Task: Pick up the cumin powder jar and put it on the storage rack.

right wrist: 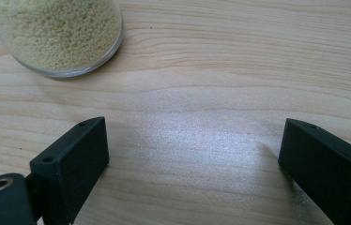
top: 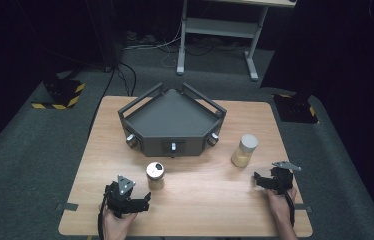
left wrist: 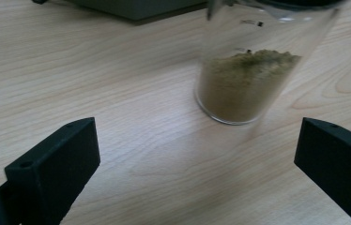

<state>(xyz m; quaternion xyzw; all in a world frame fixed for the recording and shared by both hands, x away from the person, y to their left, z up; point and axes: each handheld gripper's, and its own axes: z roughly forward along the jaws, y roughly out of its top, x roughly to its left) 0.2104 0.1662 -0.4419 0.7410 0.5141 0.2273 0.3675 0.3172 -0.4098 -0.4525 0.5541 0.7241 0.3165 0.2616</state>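
Jar of brown powder (left wrist: pixel 246 84) stands upright on the wooden surface (top: pixel 200 190), just ahead of the left gripper (left wrist: pixel 197 159); fingers wide apart, holding nothing. Jar of pale grains (right wrist: pixel 56 33) stands near the right gripper (right wrist: pixel 192 159); fingers wide apart, empty. Dark three-sided tray (top: pixel 140 117) sits behind both.

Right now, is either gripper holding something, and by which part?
Nothing is held: the left gripper and the right gripper stand open, short of the jars.
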